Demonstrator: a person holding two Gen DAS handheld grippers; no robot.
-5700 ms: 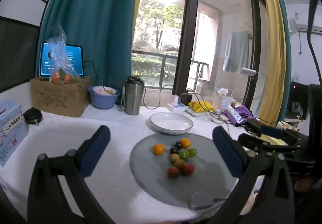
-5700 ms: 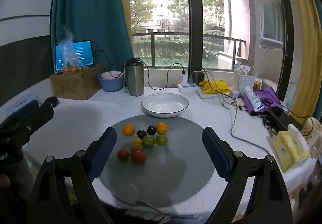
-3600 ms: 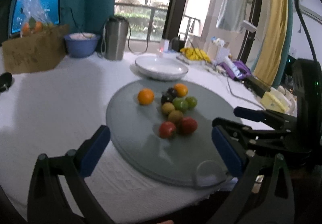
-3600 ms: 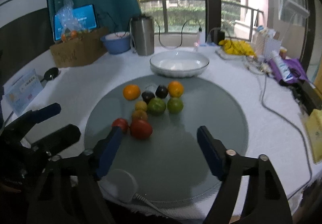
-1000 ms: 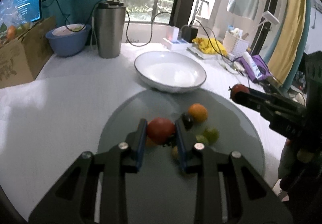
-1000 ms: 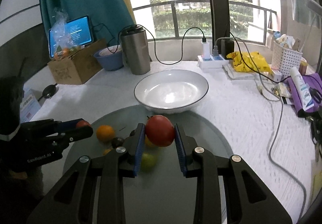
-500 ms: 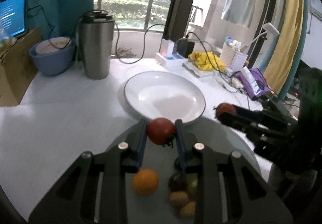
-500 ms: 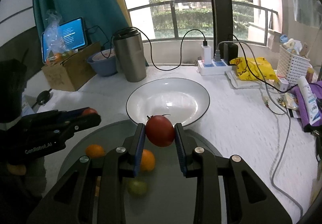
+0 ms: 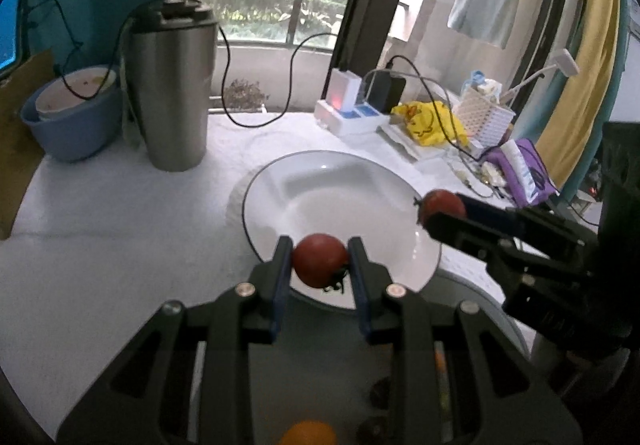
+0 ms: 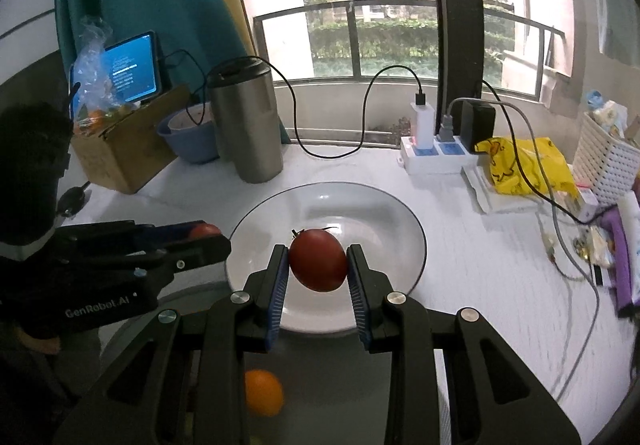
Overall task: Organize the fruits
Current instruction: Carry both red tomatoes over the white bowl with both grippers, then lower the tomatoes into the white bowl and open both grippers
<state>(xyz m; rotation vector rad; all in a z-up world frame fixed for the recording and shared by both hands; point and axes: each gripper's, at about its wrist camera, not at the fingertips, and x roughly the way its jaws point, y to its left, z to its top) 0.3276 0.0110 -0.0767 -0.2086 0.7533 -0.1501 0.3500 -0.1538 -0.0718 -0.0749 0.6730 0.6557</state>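
Over the near rim of the round white ceramic bowl (image 10: 326, 213), at twelve o'clock, two red tomatoes (image 10: 318, 265) (image 9: 319, 260) are held clamped by the right gripper (image 10: 318, 269) and left gripper (image 9: 319, 265).

Two clamped red tomatoes (image 9: 319, 260) above white bowl (image 9: 340, 185)

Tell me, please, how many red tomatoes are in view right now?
2. One red tomato is clamped in the left gripper over the white plate; the other red tomato is clamped in the right gripper. More may be hidden behind the grippers.
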